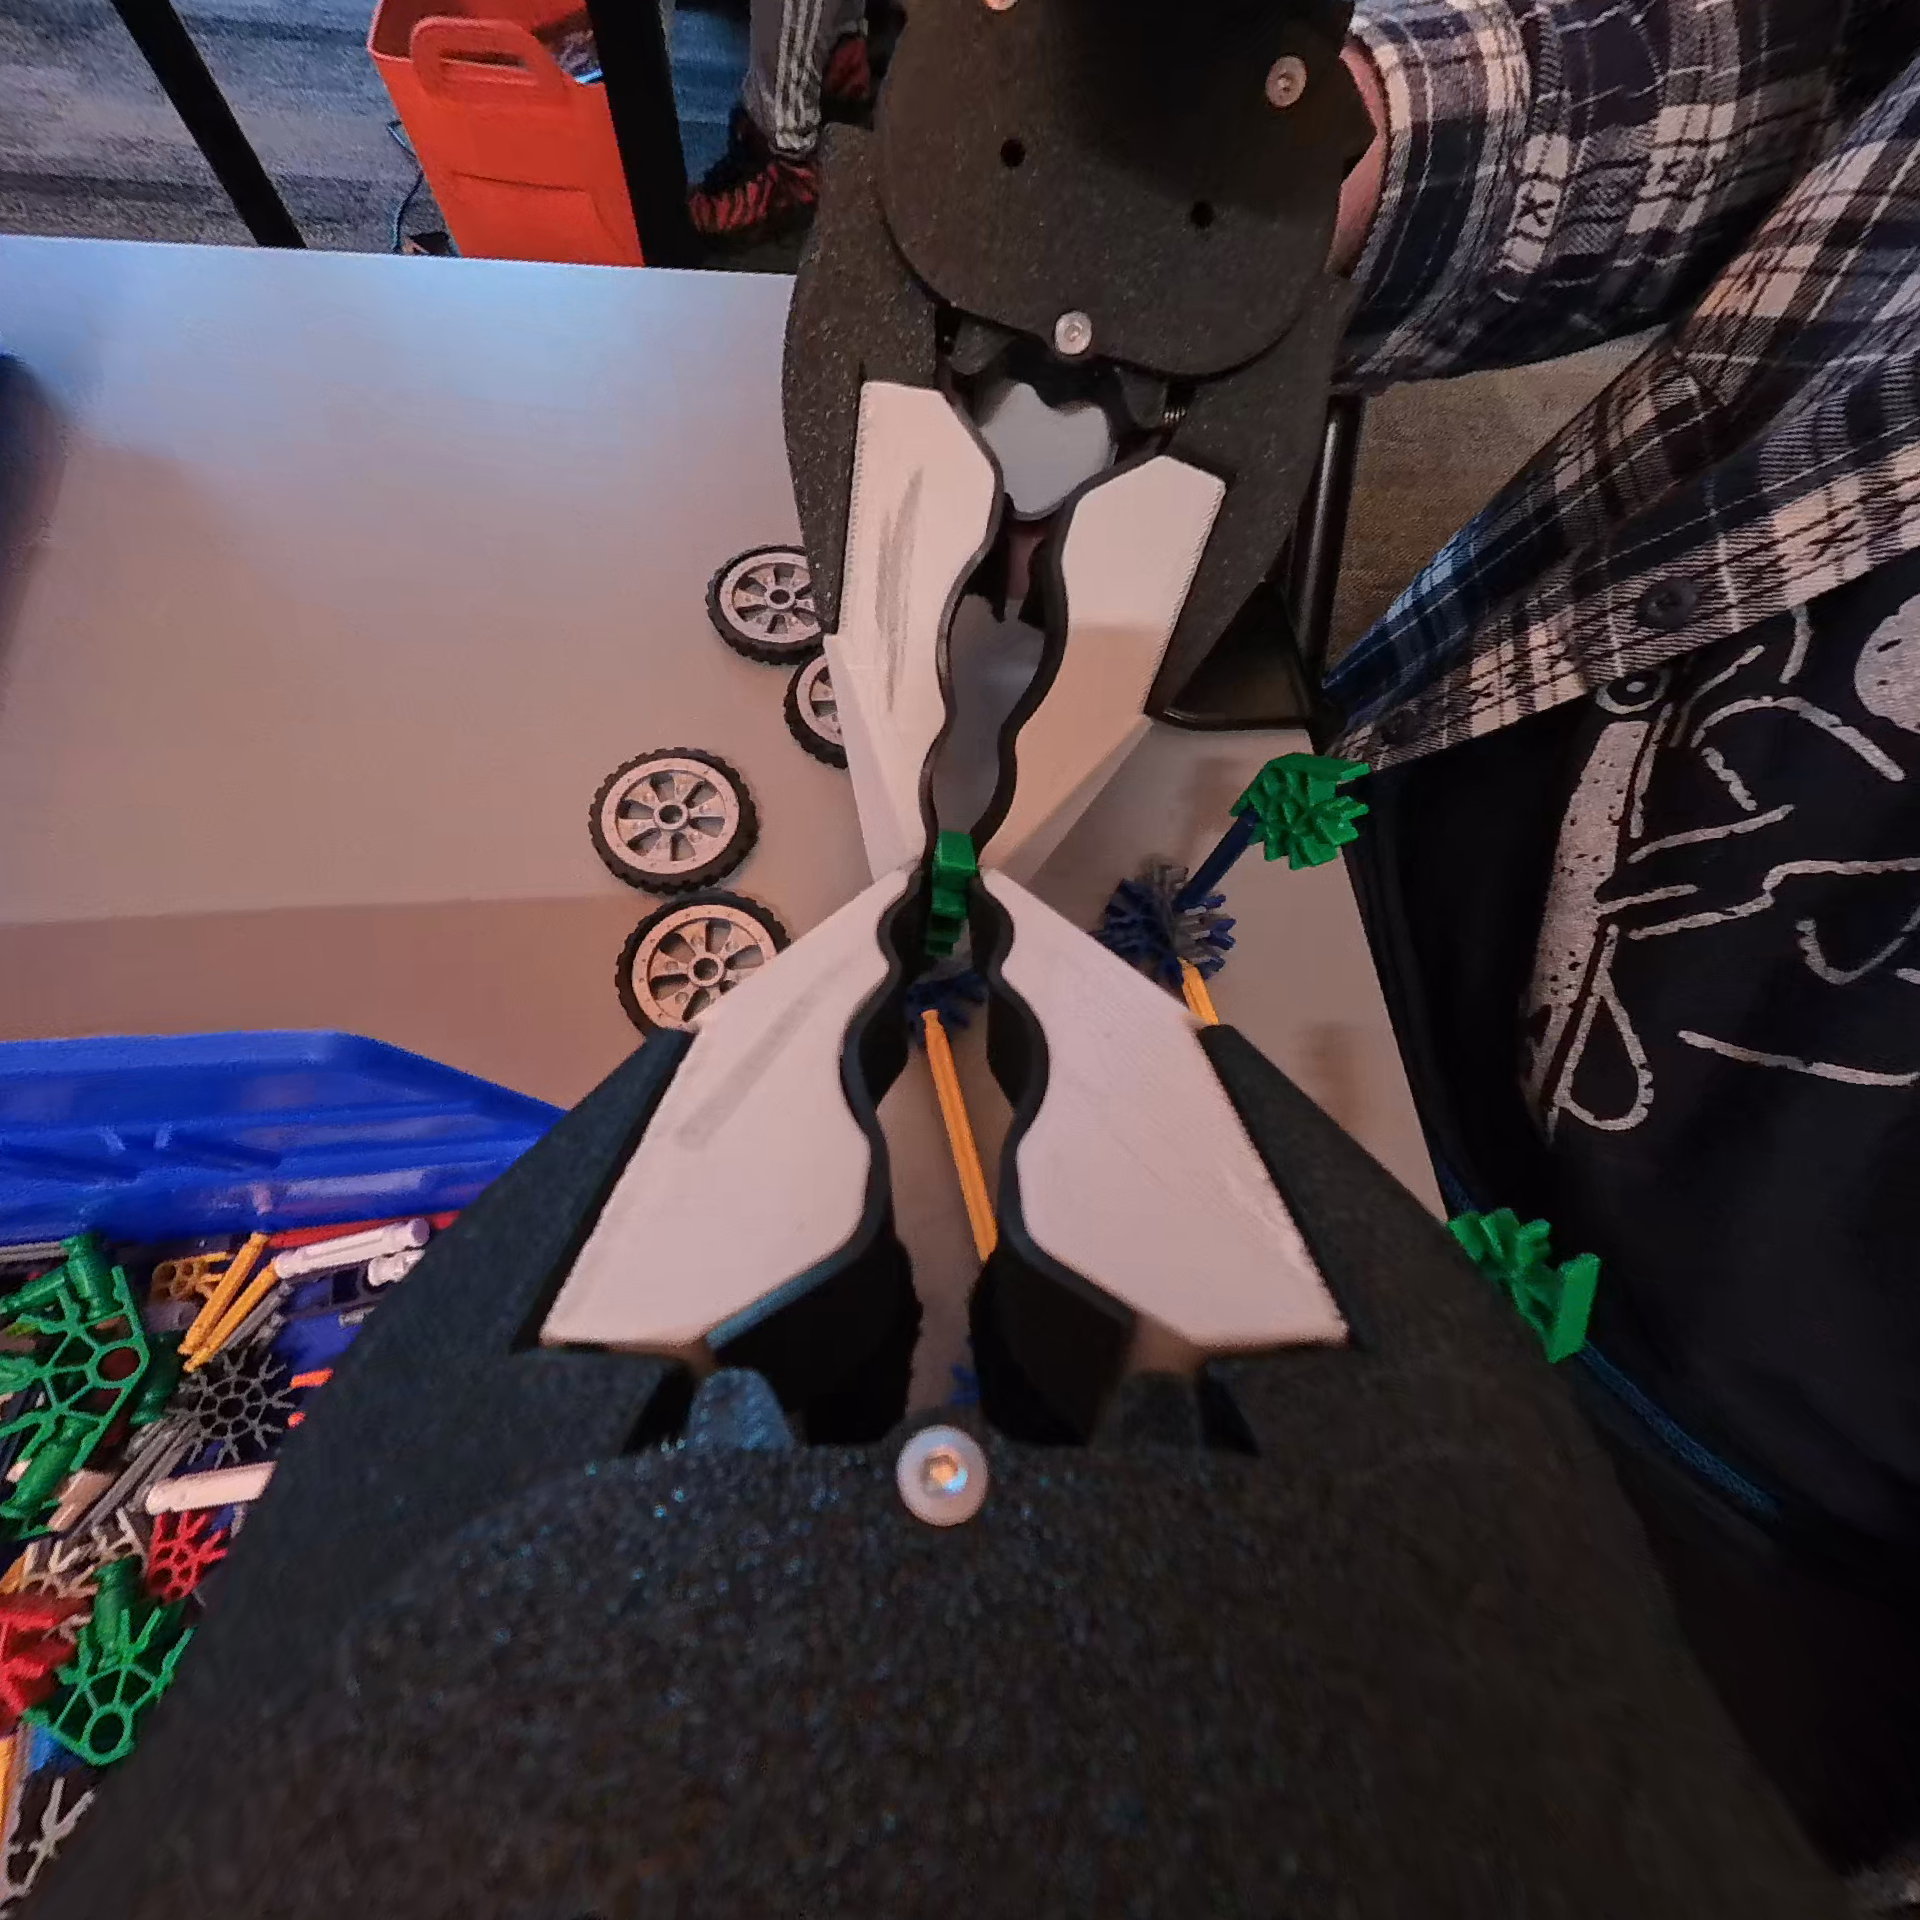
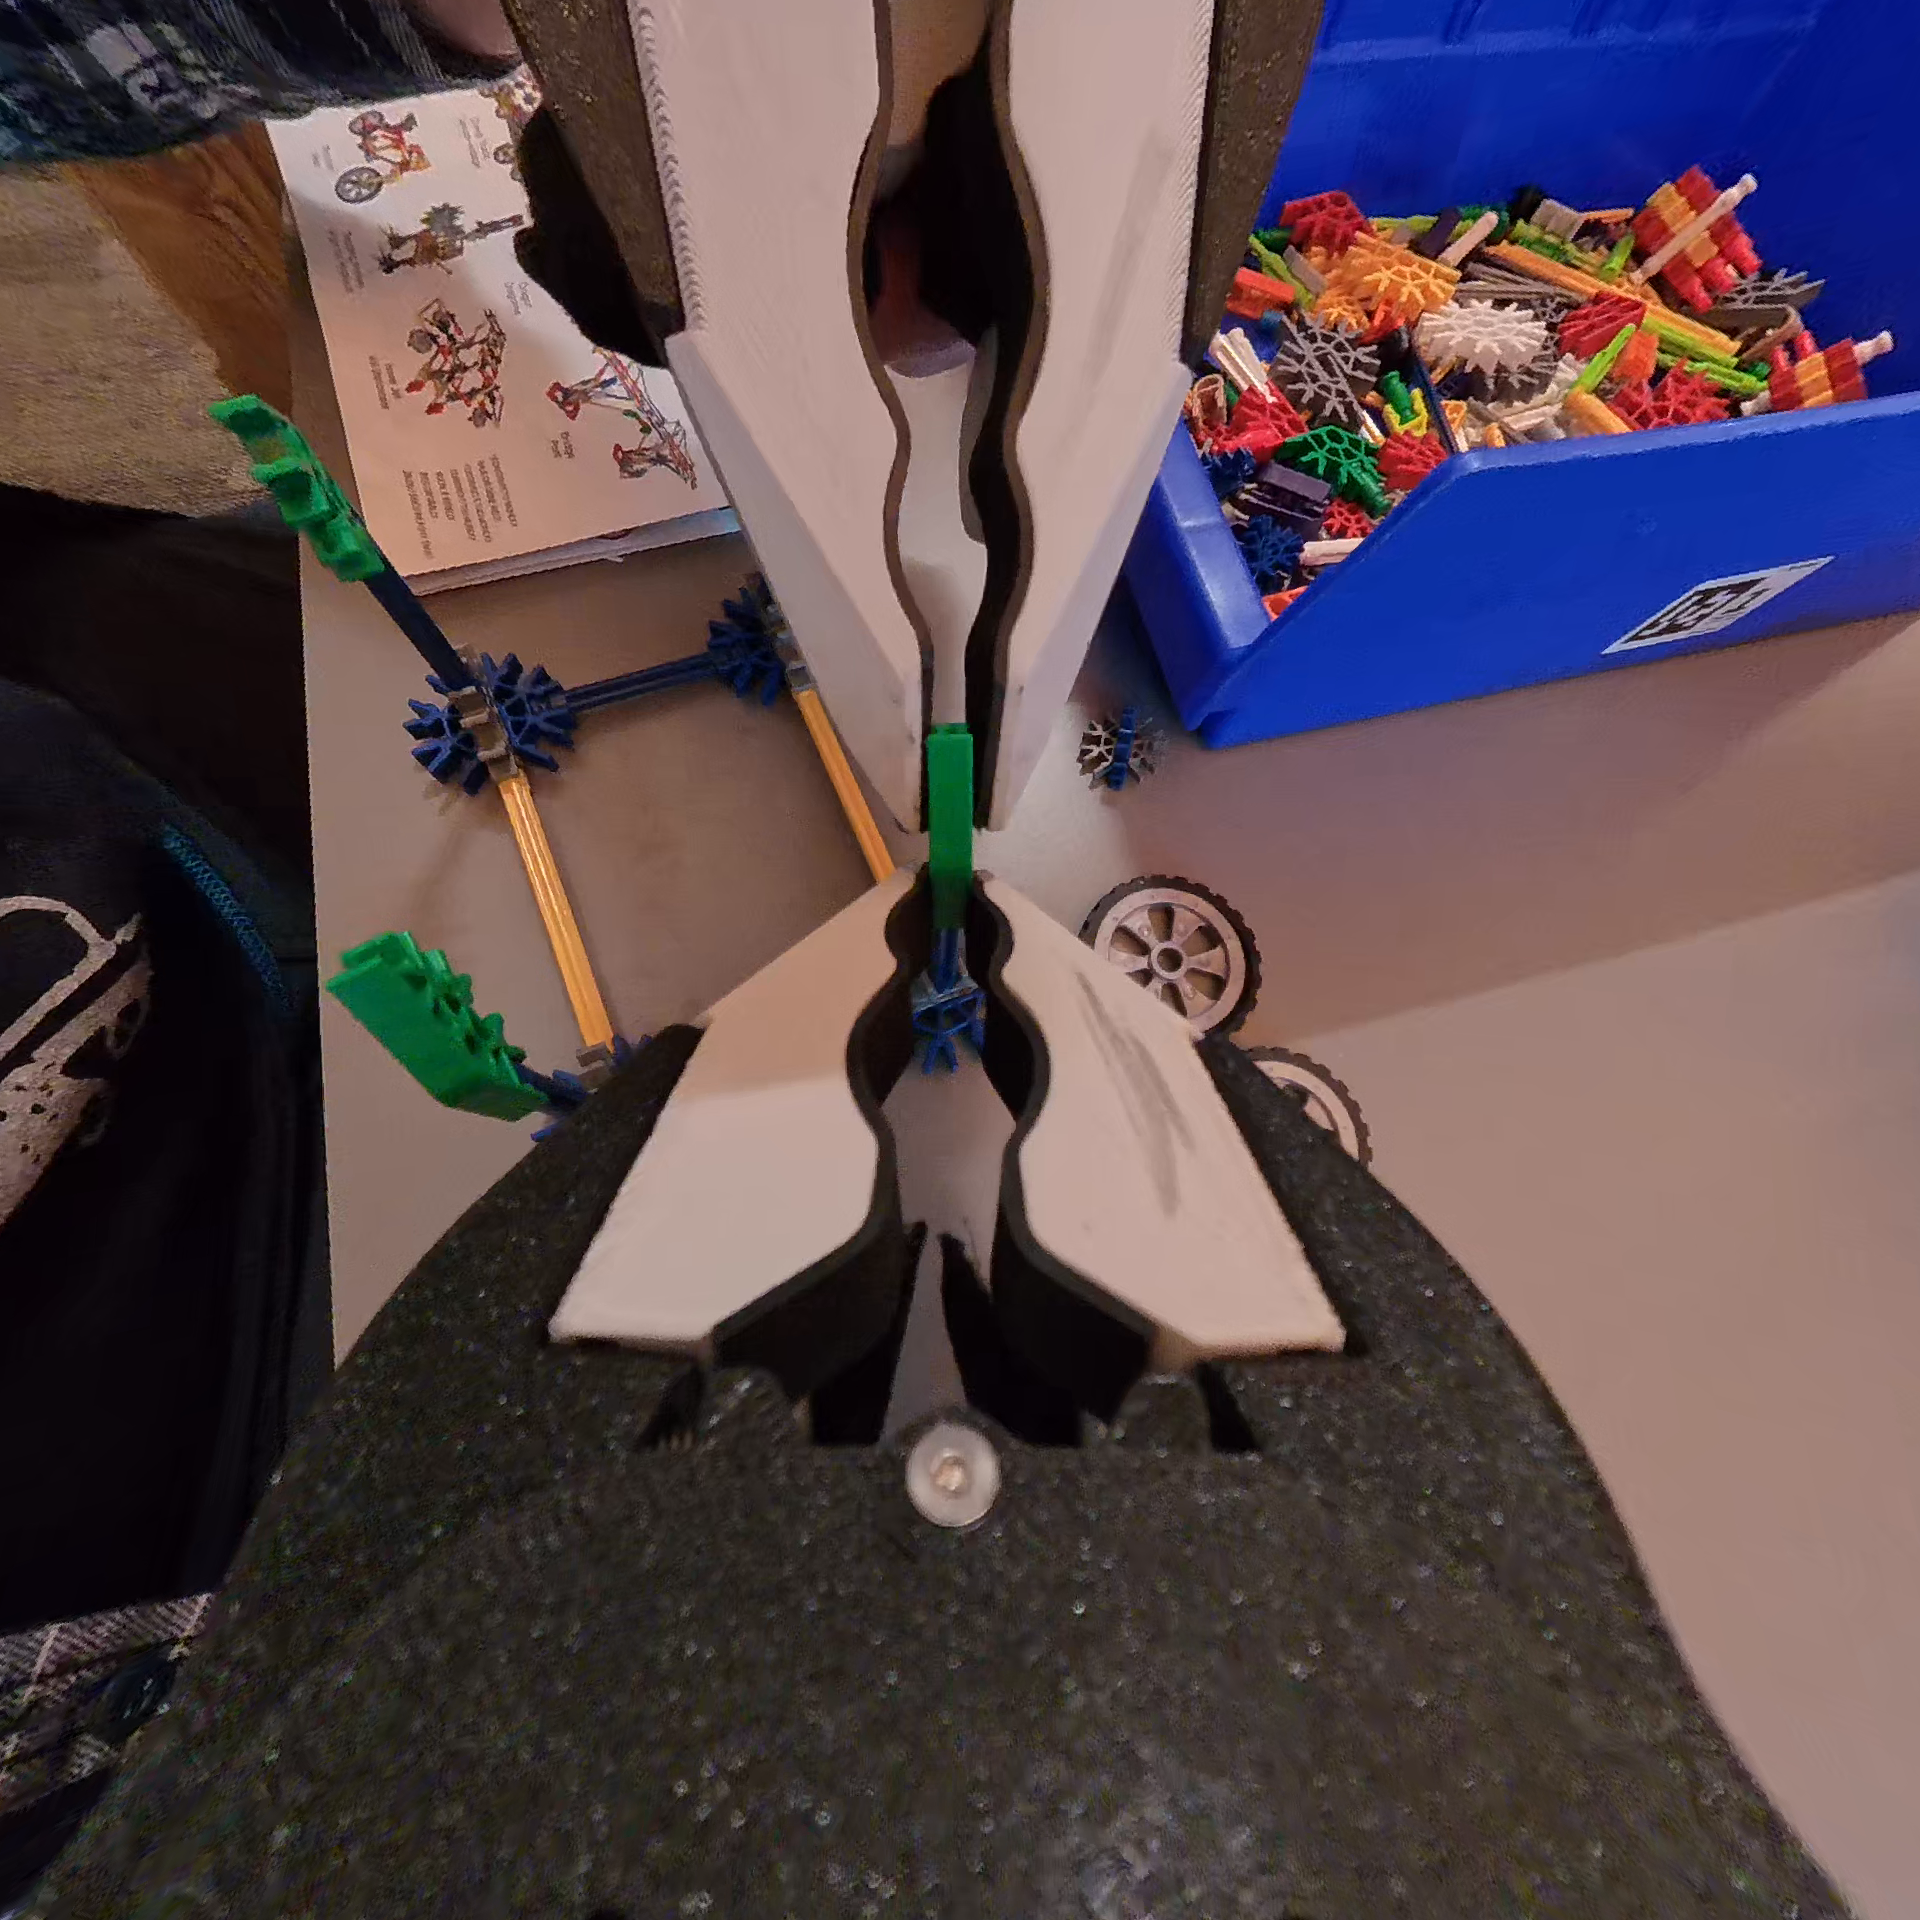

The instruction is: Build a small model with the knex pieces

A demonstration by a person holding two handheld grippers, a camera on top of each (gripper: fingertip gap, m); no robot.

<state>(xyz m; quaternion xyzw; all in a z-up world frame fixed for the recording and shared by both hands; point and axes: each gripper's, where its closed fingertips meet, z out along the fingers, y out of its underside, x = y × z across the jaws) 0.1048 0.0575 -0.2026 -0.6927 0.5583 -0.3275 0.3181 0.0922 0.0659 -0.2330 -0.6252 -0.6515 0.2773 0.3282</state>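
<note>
Here, one green connector [image 1: 951,894] is pinched from opposite ends.
It is clamped by both left gripper [image 1: 948,914] and right gripper [image 2: 948,904], above the blue-and-yellow rod frame [image 2: 540,727].

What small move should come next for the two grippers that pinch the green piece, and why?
Probably press the green connector down toward the blue connector beneath it. Both the left gripper and the right gripper pinch it tip to tip, and it stands in line above that frame joint.
</note>
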